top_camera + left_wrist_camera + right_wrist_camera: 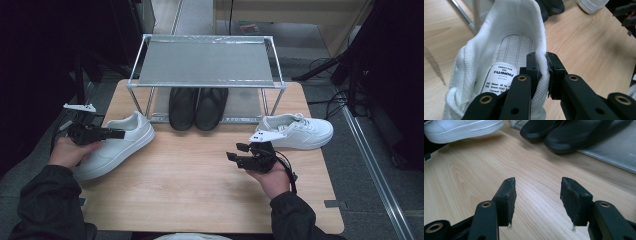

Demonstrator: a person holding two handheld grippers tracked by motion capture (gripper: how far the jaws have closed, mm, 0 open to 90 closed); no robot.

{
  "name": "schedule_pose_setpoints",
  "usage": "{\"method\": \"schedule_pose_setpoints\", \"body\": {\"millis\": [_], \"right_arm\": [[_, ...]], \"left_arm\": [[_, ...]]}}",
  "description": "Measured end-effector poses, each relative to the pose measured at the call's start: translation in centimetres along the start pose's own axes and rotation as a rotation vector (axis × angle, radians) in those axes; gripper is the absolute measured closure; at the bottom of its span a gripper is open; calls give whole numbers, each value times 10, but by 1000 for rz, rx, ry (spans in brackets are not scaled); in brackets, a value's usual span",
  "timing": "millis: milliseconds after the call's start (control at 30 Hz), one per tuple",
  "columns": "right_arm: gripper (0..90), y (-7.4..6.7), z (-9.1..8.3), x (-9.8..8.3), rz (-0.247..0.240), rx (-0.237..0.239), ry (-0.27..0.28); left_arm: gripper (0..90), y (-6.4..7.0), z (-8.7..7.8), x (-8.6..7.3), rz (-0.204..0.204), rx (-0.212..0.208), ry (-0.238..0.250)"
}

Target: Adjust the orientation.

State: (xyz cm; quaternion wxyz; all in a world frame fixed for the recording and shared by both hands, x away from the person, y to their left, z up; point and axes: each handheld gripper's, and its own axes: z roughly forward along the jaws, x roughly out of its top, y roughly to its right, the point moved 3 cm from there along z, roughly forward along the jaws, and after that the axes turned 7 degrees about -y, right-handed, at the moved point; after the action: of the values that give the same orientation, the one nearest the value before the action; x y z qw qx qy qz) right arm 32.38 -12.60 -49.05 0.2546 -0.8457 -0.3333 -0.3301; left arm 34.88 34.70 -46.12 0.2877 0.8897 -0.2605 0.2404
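So the left gripper (543, 68) is clamped on the padded collar wall of the left white sneaker (116, 145), 1 jaw inside the opening and 1 outside. That shoe sits at the left edge of the table (200, 180), heel pointing toward the shoe rack (206, 65). The right gripper (537, 195) hovers over bare wood with its jaws apart and nothing between them; the other white sneaker (299, 131) is just beyond it on the right side.

My read: this is the lift toward the rack, where the 2 black shoes (197, 107) already fill the middle of the bottom shelf. Collar fabric is soft, so I'd keep the pinch deep and lift slowly, since the toe will probably sag and swing. Get the sole clear of the rack's front bar before moving in, and aim for the open spot beside the black pair.
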Motion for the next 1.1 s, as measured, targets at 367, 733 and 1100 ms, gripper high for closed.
{"method": "schedule_pose_setpoints", "body": {"millis": [367,733,1100], "right_arm": [[469,-1,7,3,-13,4,-22],[468,0,3,2,0,5,-4],[467,2,-5,-5,22,-17,2]], "left_arm": [[825,41,18,10,82,-25,-44],[823,79,45,25,156,-94,-95],[822,111,80,44,242,-166,-147]]}}
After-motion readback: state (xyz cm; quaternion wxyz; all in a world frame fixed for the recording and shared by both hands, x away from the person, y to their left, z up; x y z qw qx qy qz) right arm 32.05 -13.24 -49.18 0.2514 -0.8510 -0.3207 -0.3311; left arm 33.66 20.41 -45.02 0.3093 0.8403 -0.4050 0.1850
